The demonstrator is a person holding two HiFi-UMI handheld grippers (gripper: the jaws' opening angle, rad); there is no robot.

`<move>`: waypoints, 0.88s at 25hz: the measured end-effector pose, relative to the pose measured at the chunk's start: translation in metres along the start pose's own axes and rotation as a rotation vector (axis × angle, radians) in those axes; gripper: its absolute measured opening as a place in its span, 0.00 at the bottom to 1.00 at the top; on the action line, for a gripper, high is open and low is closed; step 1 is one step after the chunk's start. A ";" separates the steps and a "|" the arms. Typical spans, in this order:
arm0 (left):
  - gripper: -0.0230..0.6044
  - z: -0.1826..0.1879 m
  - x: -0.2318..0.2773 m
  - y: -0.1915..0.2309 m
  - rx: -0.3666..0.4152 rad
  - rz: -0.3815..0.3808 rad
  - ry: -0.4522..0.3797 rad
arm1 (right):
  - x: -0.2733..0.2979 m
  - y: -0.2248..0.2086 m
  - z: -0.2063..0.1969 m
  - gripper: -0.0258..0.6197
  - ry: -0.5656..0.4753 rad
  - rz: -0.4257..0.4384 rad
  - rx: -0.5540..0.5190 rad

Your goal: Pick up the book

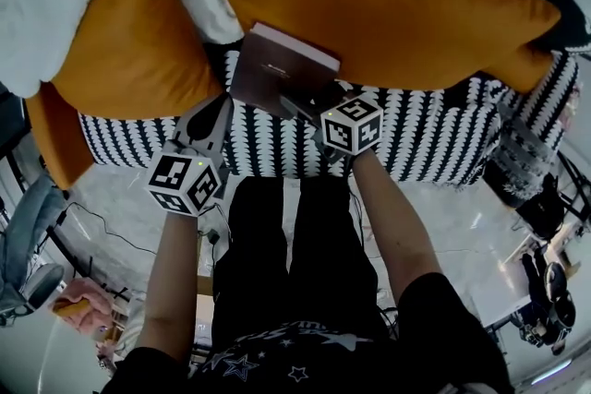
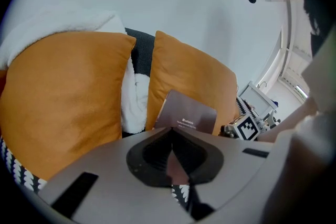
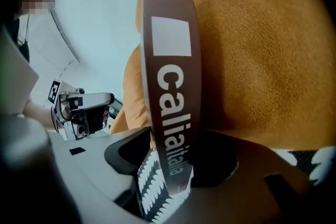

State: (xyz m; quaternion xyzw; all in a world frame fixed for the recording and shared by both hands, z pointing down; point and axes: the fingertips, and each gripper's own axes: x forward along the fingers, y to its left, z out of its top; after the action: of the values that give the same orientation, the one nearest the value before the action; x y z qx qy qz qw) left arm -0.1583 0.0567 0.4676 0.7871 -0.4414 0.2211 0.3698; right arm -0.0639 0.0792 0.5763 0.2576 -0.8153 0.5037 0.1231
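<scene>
Judging from the gap, the right tool (image 3: 173,157) should close squarely on the spine, low down, so the book (image 3: 170,76) lifts without swinging. Its jaws stand wide round the spine, not yet pressing it. The left tool (image 2: 172,136), near the book's lower corner, is pinched together, empty. Behind the book, an orange pillow (image 3: 262,50) props it.
</scene>
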 end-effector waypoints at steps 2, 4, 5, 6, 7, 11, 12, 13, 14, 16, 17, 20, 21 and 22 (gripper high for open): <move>0.05 0.002 -0.006 0.003 -0.008 0.009 -0.003 | 0.000 0.008 0.002 0.37 0.007 0.013 -0.025; 0.05 0.003 -0.013 0.008 -0.010 0.017 -0.008 | 0.002 0.019 0.004 0.32 0.014 0.024 -0.065; 0.05 0.003 -0.015 0.009 -0.011 0.019 -0.010 | 0.002 0.023 0.005 0.30 0.016 0.025 -0.083; 0.05 0.003 -0.018 0.008 -0.010 0.022 -0.012 | 0.002 0.027 0.006 0.29 0.015 0.026 -0.094; 0.05 0.003 -0.020 0.007 -0.009 0.024 -0.014 | 0.000 0.031 0.007 0.28 0.012 0.029 -0.097; 0.05 0.011 -0.033 -0.002 -0.003 0.026 -0.035 | -0.011 0.047 0.019 0.28 -0.018 0.038 -0.098; 0.05 0.015 -0.037 -0.004 -0.001 0.024 -0.041 | -0.014 0.052 0.024 0.28 -0.025 0.037 -0.101; 0.05 0.019 -0.041 -0.005 0.002 0.020 -0.047 | -0.017 0.057 0.028 0.27 -0.031 0.034 -0.105; 0.05 0.023 -0.045 -0.007 0.005 0.016 -0.053 | -0.020 0.062 0.033 0.27 -0.036 0.030 -0.109; 0.05 0.032 -0.052 -0.009 0.013 0.007 -0.067 | -0.025 0.071 0.042 0.27 -0.050 0.021 -0.120; 0.05 0.036 -0.056 -0.010 0.018 0.002 -0.075 | -0.029 0.075 0.047 0.27 -0.057 0.016 -0.123; 0.05 0.052 -0.072 -0.017 0.035 -0.013 -0.106 | -0.043 0.092 0.055 0.27 -0.076 0.004 -0.127; 0.05 0.057 -0.077 -0.019 0.039 -0.018 -0.115 | -0.048 0.098 0.057 0.27 -0.081 -0.001 -0.129; 0.05 0.062 -0.083 -0.021 0.044 -0.022 -0.124 | -0.053 0.104 0.059 0.27 -0.085 -0.008 -0.131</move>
State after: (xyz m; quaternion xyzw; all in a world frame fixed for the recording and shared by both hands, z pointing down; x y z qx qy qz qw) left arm -0.1811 0.0598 0.3647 0.8121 -0.4497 0.1773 0.3269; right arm -0.0731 0.0805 0.4459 0.2732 -0.8500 0.4375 0.1070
